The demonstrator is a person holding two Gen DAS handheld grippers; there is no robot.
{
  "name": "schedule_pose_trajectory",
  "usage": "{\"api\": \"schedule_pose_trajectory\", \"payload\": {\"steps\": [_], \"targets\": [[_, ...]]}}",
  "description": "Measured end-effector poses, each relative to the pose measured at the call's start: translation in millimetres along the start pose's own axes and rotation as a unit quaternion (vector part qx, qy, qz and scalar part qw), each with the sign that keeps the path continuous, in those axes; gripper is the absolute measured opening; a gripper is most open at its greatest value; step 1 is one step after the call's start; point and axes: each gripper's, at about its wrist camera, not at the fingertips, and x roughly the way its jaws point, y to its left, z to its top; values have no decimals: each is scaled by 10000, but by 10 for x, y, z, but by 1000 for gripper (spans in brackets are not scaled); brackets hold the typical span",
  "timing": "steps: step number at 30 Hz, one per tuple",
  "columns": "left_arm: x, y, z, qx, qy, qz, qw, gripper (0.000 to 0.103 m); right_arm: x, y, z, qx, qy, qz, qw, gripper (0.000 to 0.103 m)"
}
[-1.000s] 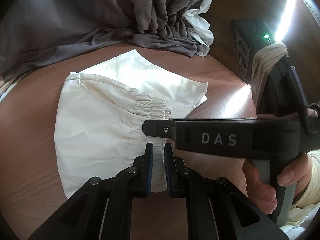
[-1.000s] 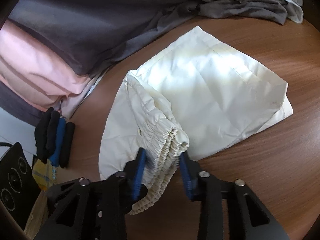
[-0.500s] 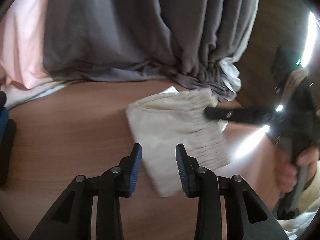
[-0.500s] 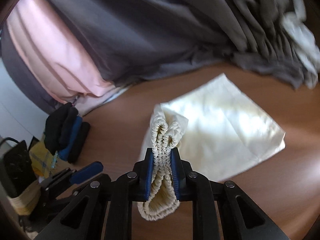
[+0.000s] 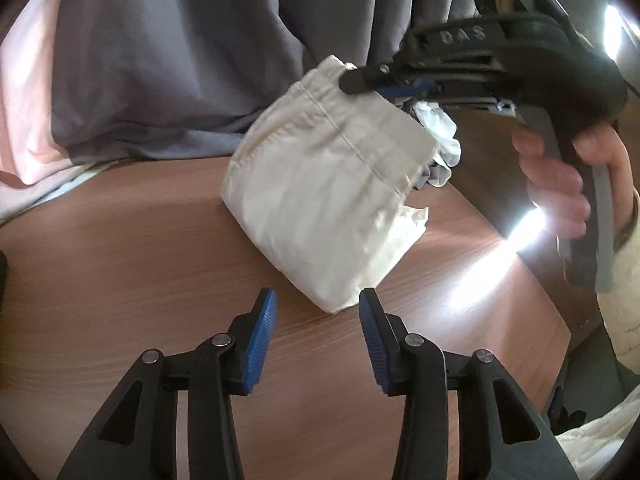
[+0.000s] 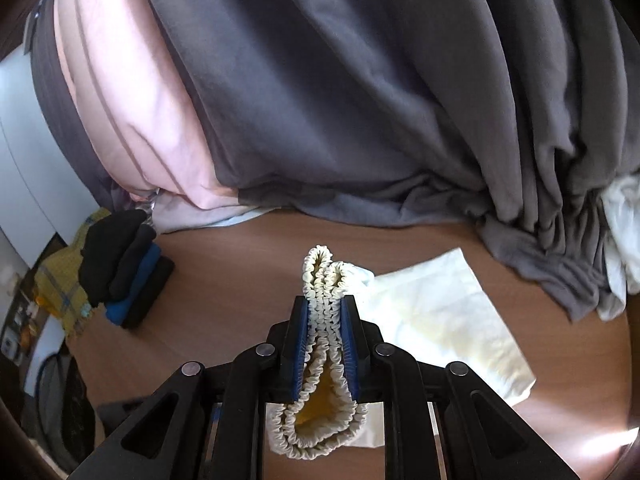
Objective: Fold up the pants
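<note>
The cream pants (image 5: 328,196) are folded into a bundle that hangs from my right gripper (image 5: 360,80), with the lower end resting on the brown table (image 5: 132,264). My right gripper (image 6: 325,312) is shut on the gathered elastic waistband (image 6: 320,276), and the rest of the pants (image 6: 444,328) trails on the table to the right. My left gripper (image 5: 316,308) is open and empty, just in front of the bundle's lower corner, not touching it.
A grey curtain (image 6: 380,100) and a pink cloth (image 6: 132,116) hang behind the table. Folded black and blue clothes (image 6: 124,276) lie at the table's left. The table edge (image 5: 536,280) runs along the right. A hand (image 5: 560,184) holds the right gripper's handle.
My left gripper let go of the waistband, opened and drew back. My right gripper shut on the waistband and lifted that end off the table.
</note>
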Motion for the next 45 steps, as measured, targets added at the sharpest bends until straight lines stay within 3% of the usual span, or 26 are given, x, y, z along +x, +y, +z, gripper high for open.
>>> {"api": "schedule_pose_trajectory", "payload": {"steps": [7,12,15,17,23,25,29,32,35,39,45], "targets": [[202,-267,115,321,-42,267,9991,42,41,-244,215,-241,85,-208,9995,17],[313,-567,172,665,-170,-291,9972,42,53,-462,373,-419,88,-389,9983,17],[561,-684,224,678,-215,-312,9970,31,68,-523,402,-489,94,-322,9982,17],[799,-732,259,615,-100,-339,9975,30,72,-584,408,-447,93,-247,9986,17],[1251,-673,236,222,53,450,9987,30,92,-856,376,-220,145,-158,9995,17],[1314,-638,224,142,197,846,9961,30,111,-946,337,-188,185,-170,9995,17],[1381,-537,162,63,554,1236,9908,38,206,-1163,241,-40,316,-217,9993,17],[1377,-448,126,-7,692,1475,9866,38,294,-1337,157,164,422,-257,9986,17],[1373,-356,123,-259,817,1549,9842,46,380,-1495,53,369,526,-283,9975,17],[1398,-260,115,-465,932,1579,9820,46,497,-1727,-93,700,629,-431,9946,17],[1362,-332,131,-248,967,1480,9839,46,701,-1953,-268,953,815,-555,9906,17]]}}
